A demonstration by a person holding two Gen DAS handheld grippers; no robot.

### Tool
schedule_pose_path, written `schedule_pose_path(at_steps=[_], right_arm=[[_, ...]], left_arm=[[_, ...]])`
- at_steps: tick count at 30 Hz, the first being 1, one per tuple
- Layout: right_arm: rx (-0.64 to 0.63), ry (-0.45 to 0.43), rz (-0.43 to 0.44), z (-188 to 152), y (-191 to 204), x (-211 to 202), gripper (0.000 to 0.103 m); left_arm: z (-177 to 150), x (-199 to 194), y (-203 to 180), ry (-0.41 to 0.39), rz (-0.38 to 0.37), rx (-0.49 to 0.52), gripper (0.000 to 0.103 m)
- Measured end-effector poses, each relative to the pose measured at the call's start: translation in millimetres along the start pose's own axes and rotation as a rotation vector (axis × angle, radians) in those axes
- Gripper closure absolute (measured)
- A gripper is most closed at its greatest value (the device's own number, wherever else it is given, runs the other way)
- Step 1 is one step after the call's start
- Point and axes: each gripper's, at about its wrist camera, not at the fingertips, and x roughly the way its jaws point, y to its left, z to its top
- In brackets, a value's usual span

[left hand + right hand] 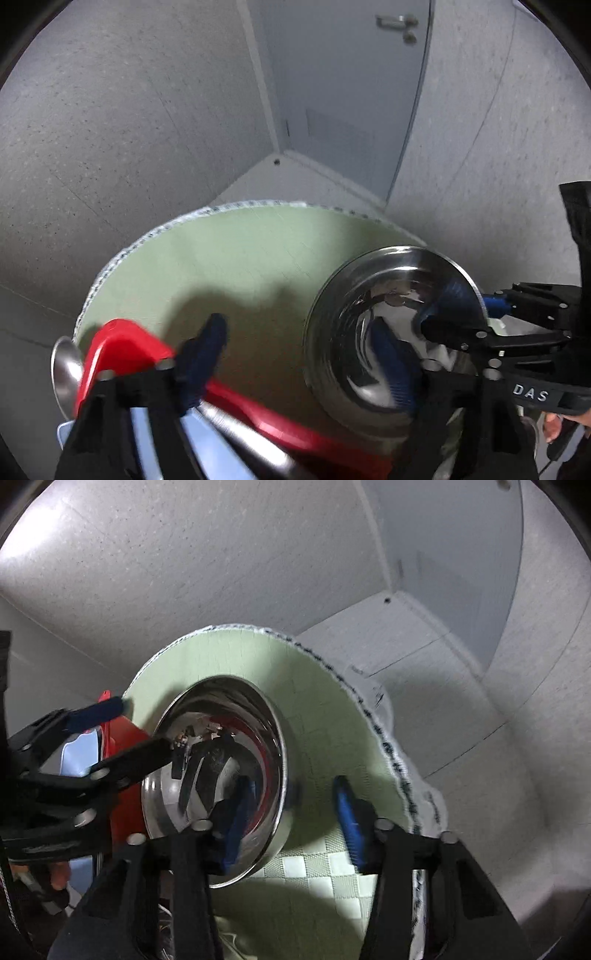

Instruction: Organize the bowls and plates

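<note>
both grippers straddle the bowl's (218, 779) rim, left gripper (306, 362) and right gripper (291, 808) half open, not pinching. the shiny bowl could slide off the mat (325, 720) if nudged.

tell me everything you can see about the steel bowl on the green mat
The steel bowl is round, shiny metal with a thin rolled rim and a mirror-like inside reflecting the grippers. It looks empty and sits open side up on the green checked mat, next to a red tray. The right gripper straddles its rim, one blue finger inside, one outside; whether the pads press is unclear. The left gripper reaches its opposite side.
</note>
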Motion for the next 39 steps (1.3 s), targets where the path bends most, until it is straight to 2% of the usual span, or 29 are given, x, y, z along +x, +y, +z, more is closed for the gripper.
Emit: schedule_pose_path(at_steps=[2, 3, 4, 5, 6, 8, 10, 15, 20, 24, 28, 32, 35, 39], right_arm=[[0.003, -0.004, 0.026, 0.8, -3.2, 3.4, 0.074], [0.008, -0.002, 0.038, 1.4, -3.8, 3.9, 0.082], [0.016, 0.001, 0.056, 2.1, -4.0, 6.0, 0.088], [0.023, -0.001, 0.07, 1.8, -6.1, 6.3, 0.088], [0.028, -0.005, 0.08, 1.3, -7.9, 6.4, 0.088], [0.039, -0.016, 0.101, 0.7, -9.7, 6.8, 0.088], [0.058, -0.036, 0.119, -1.2, -12.3, 2.9, 0.089], [0.068, -0.127, 0.127, -3.1, -12.7, -24.8, 0.089], [0.04, -0.257, 0.088, -6.9, 9.4, -73.5, 0.089], [0.012, -0.329, 0.051, -15.9, 25.0, -106.6, 0.089], [0.019, -0.335, 0.026, -41.9, 37.1, -123.6, 0.089], [0.047, -0.31, -0.001, -75.2, 39.7, -123.9, 0.089], [0.077, -0.282, -0.012, -98.8, 36.8, -117.7, 0.089], [0.115, -0.246, -0.033, -119.0, 32.3, -106.3, 0.089]], left_arm=[[9.7, 15.2, -7.8, 0.034, 0.002, 0.014, 0.046], [14.2, 22.9, -10.8, 0.051, 0.003, 0.021, 0.056], [17.5, 29.9, -15.2, 0.058, -0.01, 0.02, 0.059], [22.8, 34.7, -19.6, 0.053, -0.017, 0.025, 0.061], [27.5, 37.5, -23.0, 0.051, -0.039, 0.03, 0.074], [34.0, 42.6, -26.6, 0.053, -0.073, 0.041, 0.083], [36.2, 43.6, -29.4, 0.04, -0.07, 0.051, 0.083], [37.3, 17.7, -33.4, -0.045, -0.139, 0.033, 0.084], [32.7, -27.7, -38.7, -0.18, -0.182, 0.044, 0.085], [23.7, -54.0, -39.3, -0.243, -0.218, 0.055, 0.085], [1.5, -65.5, -47.1, -0.251, -0.242, 0.09, 0.084], [-41.7, -73.1, -58.1, -0.217, -0.251, 0.138, 0.084], [-64.0, -65.0, -65.2, -0.186, -0.257, 0.169, 0.083], [-75.2, -46.2, -79.9, -0.136, -0.258, 0.185, 0.083]])
